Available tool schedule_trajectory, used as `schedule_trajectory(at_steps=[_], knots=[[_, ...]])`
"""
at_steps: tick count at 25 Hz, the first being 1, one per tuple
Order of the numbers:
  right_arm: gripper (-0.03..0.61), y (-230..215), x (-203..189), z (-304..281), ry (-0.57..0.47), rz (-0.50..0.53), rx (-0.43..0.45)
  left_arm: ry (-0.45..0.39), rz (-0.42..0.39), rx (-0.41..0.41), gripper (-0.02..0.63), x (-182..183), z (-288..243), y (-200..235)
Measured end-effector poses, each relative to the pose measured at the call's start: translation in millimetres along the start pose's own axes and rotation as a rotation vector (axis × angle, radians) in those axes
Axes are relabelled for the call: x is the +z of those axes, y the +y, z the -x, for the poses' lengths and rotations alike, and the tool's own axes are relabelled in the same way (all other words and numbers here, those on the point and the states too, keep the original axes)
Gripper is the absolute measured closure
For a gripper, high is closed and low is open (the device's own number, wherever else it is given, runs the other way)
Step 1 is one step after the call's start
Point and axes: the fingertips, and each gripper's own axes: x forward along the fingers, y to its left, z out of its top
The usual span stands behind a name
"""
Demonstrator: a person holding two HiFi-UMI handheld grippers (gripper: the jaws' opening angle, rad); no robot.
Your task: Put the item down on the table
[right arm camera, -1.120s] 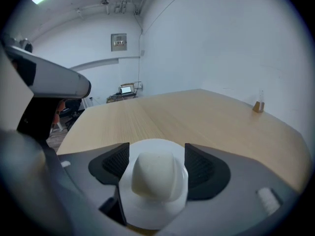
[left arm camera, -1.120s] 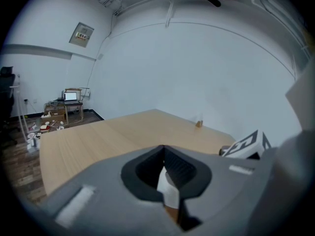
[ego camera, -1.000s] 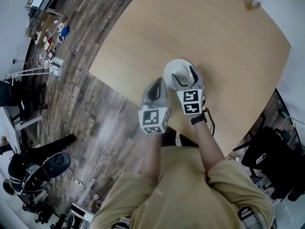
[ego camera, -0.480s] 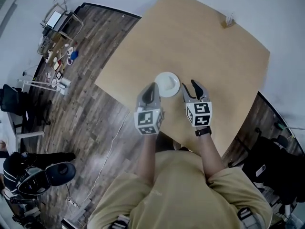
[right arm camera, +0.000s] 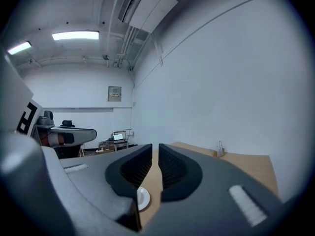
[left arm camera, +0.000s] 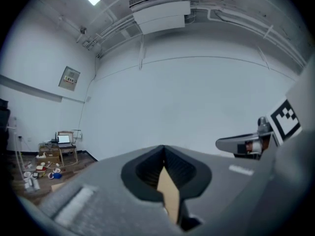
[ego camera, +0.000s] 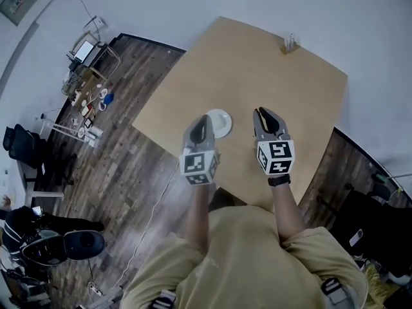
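The left gripper's (left arm camera: 165,149) jaws are pressed together at the tips and hold nothing. The right gripper's (right arm camera: 153,149) jaws stand a narrow slit apart, also empty. The plate (right arm camera: 142,198) lies flat on the tabletop (ego camera: 277,69), below and just left of the right jaws and low beside the left jaws. It seems to touch neither.

I judge the put-down done, with only the retreat left. Both grippers should lift up and back, with the left jaws kept off the plate's near rim so it does not skid.

No writing can be read. The plate is plain white and the cubes (ego camera: 276,157) carry only black-and-white square patterns. The sign (left arm camera: 71,77) on the wall far beyond the left jaws is too small to read.
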Motion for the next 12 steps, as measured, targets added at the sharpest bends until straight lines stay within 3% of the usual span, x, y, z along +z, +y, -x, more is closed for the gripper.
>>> schedule_trajectory(at_steps=[2,12], knots=[[0.567,-5.4,4.5,14.0,-0.019,0.006,-0.013,-0.019,-0.008,0.005,0.612,8.3,9.0,-10.7],[0.572,1.5,36.6,55.2,-0.101,0.052,-0.015,-0.067,-0.038,0.023,0.612,27.7,39.5,-33.8]])
